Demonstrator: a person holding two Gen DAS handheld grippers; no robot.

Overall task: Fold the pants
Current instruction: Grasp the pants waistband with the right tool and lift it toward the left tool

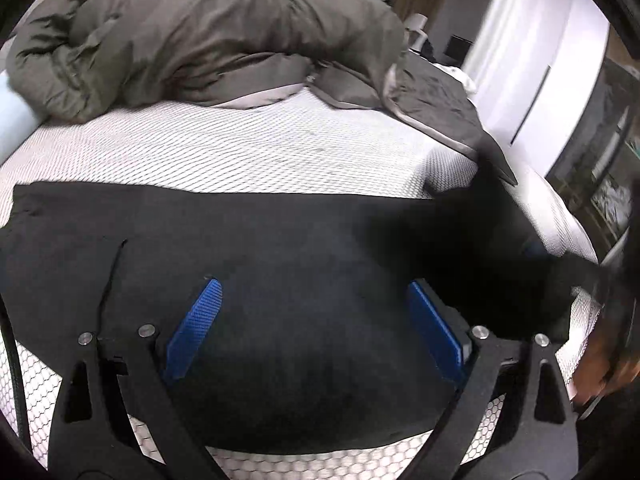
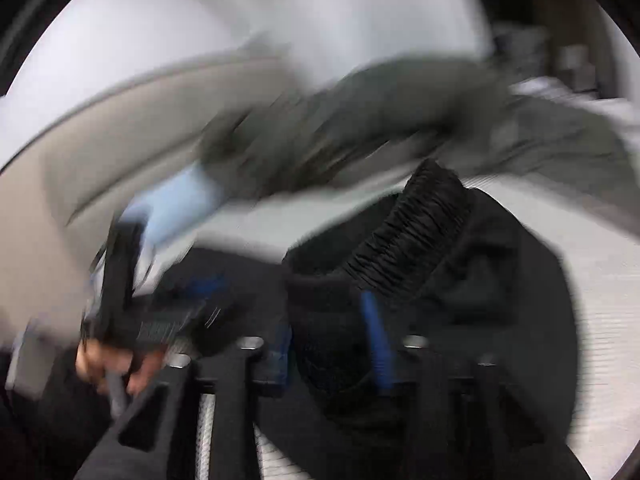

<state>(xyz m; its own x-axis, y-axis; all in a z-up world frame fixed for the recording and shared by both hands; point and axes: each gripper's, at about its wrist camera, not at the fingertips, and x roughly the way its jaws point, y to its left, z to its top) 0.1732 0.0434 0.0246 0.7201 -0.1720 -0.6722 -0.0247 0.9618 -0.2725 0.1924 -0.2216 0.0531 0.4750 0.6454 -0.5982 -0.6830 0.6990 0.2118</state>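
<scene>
**A:** Start with what's nearest you. What are your left tongs doing?

**B:** My left tongs (image 1: 316,328) hang over the black pants (image 1: 256,248) with the blue pads (image 1: 196,328) spread wide apart. Nothing sits between them but the flat cloth below, and I cannot tell whether the tips touch it.

**A:** And the right ones?

**B:** My right tongs (image 2: 332,344) are clamped on a bunched fold of the pants (image 2: 460,280). The blue pads (image 2: 376,344) stand partly apart with thick black cloth packed between them. The gathered elastic waistband (image 2: 412,236) rises from the pads toward one o'clock. That view is badly smeared.

**A:** Where do the pants lie overall?

**B:** Spread across the near part of the bed (image 1: 248,144), on the white patterned mattress. In the left view the cloth runs from nine o'clock to three o'clock, and at three o'clock it lifts into a dark blurred lump.

**A:** Anything at your side?

**B:** In the right view, at eight o'clock, my left hand (image 2: 108,364) grips the other tool's handle.

**A:** And farther off?

**B:** Bare mattress lies beyond the pants. Past that, from ten o'clock to one o'clock, an olive-grey duvet (image 1: 208,36) is heaped up. A pale blue pillow (image 1: 12,108) peeks out at nine o'clock. White curtains (image 1: 532,60) hang at two o'clock.
</scene>
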